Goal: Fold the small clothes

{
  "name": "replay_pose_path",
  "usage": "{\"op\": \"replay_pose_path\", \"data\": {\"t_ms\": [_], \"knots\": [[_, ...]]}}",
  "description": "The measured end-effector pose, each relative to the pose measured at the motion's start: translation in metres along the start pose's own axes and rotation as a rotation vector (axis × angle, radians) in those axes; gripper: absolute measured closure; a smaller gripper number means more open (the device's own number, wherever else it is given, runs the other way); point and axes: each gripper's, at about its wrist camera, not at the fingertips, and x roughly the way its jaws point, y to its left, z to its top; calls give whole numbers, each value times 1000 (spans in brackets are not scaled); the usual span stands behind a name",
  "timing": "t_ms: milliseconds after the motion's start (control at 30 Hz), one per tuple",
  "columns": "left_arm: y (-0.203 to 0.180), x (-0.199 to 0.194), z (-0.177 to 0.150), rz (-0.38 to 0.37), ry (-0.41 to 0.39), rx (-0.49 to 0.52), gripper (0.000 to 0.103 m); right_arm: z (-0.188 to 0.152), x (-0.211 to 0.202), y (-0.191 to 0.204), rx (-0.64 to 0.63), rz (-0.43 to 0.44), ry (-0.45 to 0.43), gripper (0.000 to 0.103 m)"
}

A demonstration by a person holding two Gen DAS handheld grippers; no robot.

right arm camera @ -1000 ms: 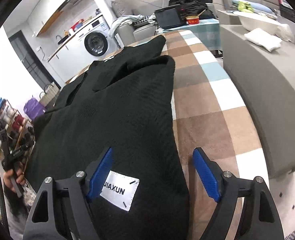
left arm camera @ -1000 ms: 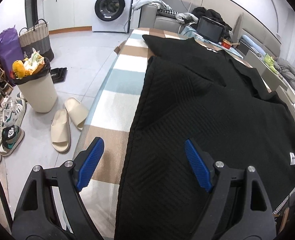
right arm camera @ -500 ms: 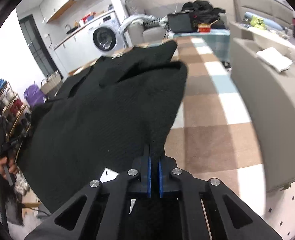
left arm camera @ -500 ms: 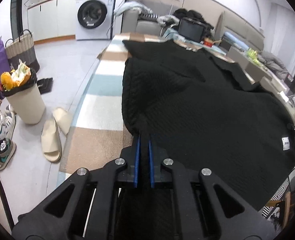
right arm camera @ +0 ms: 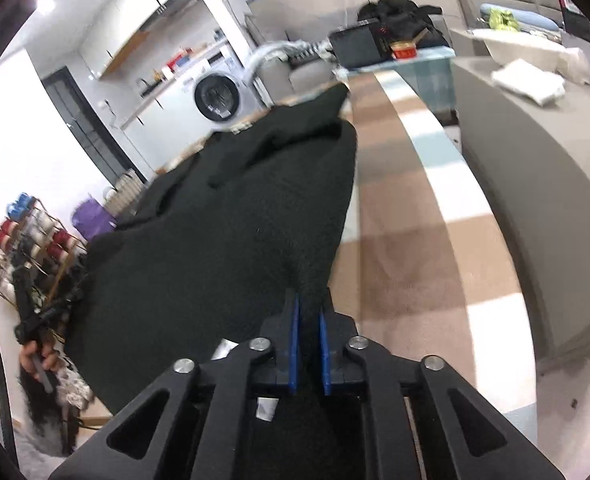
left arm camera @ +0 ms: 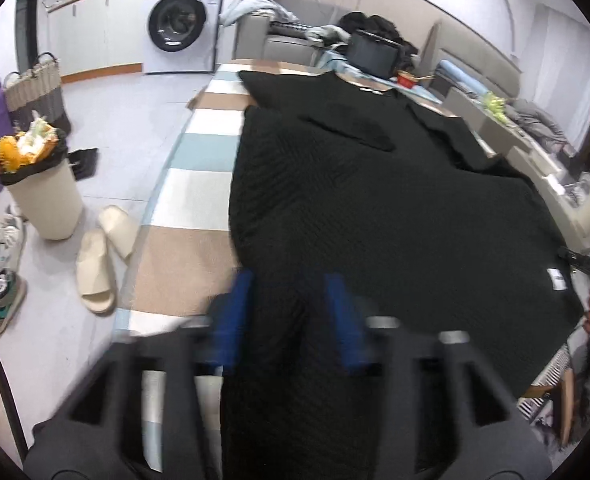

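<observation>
We see a black knitted garment [left arm camera: 375,208] spread flat across a long surface [left arm camera: 199,184] covered by a checked cloth of tan, white and pale blue squares. The knit is thick and matte, with a fine ribbed or chevron weave. Its long axis runs from the near edge, at 6 o'clock in the left wrist view, toward the far end of the surface at 12 o'clock, where a narrower part tapers to a point. A folded flap lies on top of it near 12 o'clock. A small white label [left arm camera: 557,279] sits on the hem at 3 o'clock.

The left tongs [left arm camera: 291,316], black with blue pads, appear blurred at 6 o'clock. Their jaws are opening, and the garment's near edge lies between the pads, which stand apart from the cloth. The right tongs [right arm camera: 307,340] sit at 6 o'clock in the right wrist view. Their blue pads are narrowly spaced and also opening, with a pinch of the black knit between them; we cannot tell whether the pads press on it.

Beyond the surface, at 9 o'clock in the left wrist view, a cream bin [left arm camera: 43,196] and pale slippers [left arm camera: 103,256] stand on the floor. A white washing machine [left arm camera: 181,24] stands at 11 o'clock.
</observation>
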Motion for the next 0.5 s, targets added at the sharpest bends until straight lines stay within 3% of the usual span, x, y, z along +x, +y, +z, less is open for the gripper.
{"op": "replay_pose_path", "data": {"t_ms": [33, 167, 267, 367, 400, 500], "knots": [[0, 1, -1, 14, -8, -1, 36, -2, 0, -2, 0, -2, 7, 77], [0, 12, -1, 20, 33, 9, 34, -6, -4, -8, -12, 18, 9, 56], [-2, 21, -2, 51, 36, 22, 34, -7, -6, -8, -50, 22, 1, 49], [-7, 25, -2, 70, 46, 51, 34, -7, -3, -4, -80, 11, 8, 49], [-10, 26, -2, 69, 45, 62, 39, -6, -1, -2, -92, 8, 12, 49], [-18, 24, -5, 36, 38, 116, 70, -9, 4, 10, -166, -27, 19, 49]]}}
